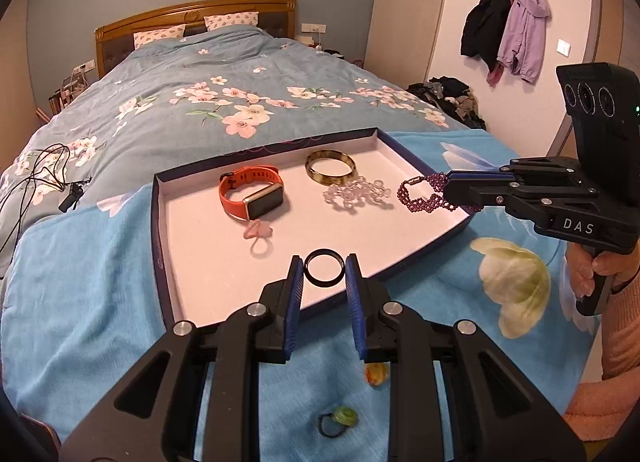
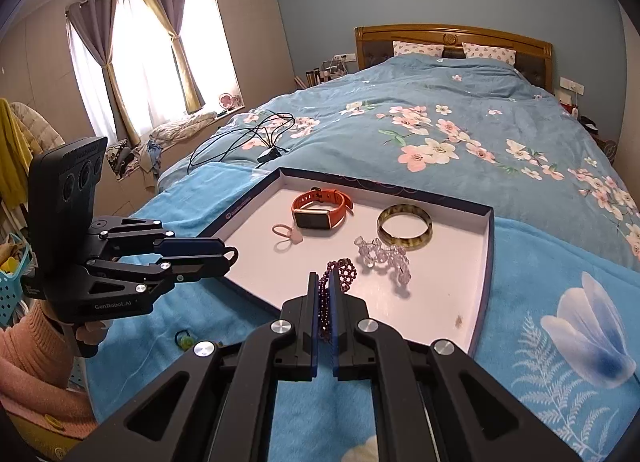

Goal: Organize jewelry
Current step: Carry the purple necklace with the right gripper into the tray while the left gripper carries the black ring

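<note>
Two bracelets are held over the tray (image 1: 160, 221). The black ring-shaped bangle (image 1: 324, 268) sits pinched between the left gripper (image 1: 324, 270) fingers, level above the tray's near edge. The purple beaded bracelet (image 1: 420, 197) hangs squeezed between the right gripper (image 2: 324, 290) pads, which are pressed nearly together, over the tray's right edge; its loop droops forward. Both tools point toward the tray from opposite sides, each gripped from below by a hand in a pink sleeve. Inside the tray lie an orange smartwatch (image 1: 253, 194) near the far left corner, an amber bangle (image 1: 331, 168) at the far edge, a clear bead bracelet (image 1: 356, 191) just beside it, and a pink charm ring (image 1: 259, 236). A green-beaded hair tie (image 1: 338, 418) lies on the blue blanket (image 1: 80, 282).
</note>
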Tool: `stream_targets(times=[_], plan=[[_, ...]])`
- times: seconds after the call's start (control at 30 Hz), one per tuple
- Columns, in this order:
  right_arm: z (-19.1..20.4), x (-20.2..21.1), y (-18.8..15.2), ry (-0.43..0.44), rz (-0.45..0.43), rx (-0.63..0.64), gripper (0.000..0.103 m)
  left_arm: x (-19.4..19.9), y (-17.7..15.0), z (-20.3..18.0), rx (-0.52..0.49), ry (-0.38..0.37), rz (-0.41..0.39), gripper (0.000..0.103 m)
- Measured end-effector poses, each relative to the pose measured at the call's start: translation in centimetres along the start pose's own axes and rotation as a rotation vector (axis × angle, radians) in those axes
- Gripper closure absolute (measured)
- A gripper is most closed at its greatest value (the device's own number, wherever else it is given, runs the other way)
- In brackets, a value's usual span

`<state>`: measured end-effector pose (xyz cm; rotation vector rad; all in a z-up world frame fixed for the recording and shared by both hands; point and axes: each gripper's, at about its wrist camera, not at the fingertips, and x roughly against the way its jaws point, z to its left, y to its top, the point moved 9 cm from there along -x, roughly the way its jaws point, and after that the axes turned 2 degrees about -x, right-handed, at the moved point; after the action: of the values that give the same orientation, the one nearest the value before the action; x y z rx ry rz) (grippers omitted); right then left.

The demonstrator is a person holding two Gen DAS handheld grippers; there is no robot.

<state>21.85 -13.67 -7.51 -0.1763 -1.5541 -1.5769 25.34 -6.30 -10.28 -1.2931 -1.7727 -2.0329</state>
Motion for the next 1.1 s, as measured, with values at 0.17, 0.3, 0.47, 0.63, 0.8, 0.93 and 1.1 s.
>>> stream_targets(times=[0.17, 0.3, 0.47, 0.63, 0.8, 0.93, 1.1], plan=[[-0.2, -1.6, 0.4, 0.008, 0.025, 0.004, 0.100, -1.1, 0.4, 0.4, -0.006, 0.013, 0.014, 0.081], [0.0, -2.6, 0.6, 0.011, 0.043, 0.016, 0.100, -2.2, 0.5, 0.8, -0.002, 0.022, 0.029, 0.081], [-0.3, -3.8, 0.8, 0.019, 0.063, 0.017, 0.100, -3.2, 0.6, 1.3, 0.007, 0.026, 0.045, 0.081], [-0.7, -5.3, 0.6, 0.026, 0.096, 0.013, 0.100, -4.2, 0.7, 1.8, 0.012, 0.030, 0.066, 0.081], [-1.4, -6.4, 0.3, 0.016, 0.128, 0.011, 0.100, -5.4, 0.7, 2.4, 0.010, 0.040, 0.092, 0.081], [-2.1, -7.3, 0.0, -0.004, 0.151, 0.013, 0.100, -6.2, 0.6, 2.5, 0.008, 0.043, 0.107, 0.081], [-3.0, -7.7, 0.0, -0.040, 0.159, 0.018, 0.100, -7.1, 0.6, 3.0, 0.016, 0.043, 0.123, 0.081]])
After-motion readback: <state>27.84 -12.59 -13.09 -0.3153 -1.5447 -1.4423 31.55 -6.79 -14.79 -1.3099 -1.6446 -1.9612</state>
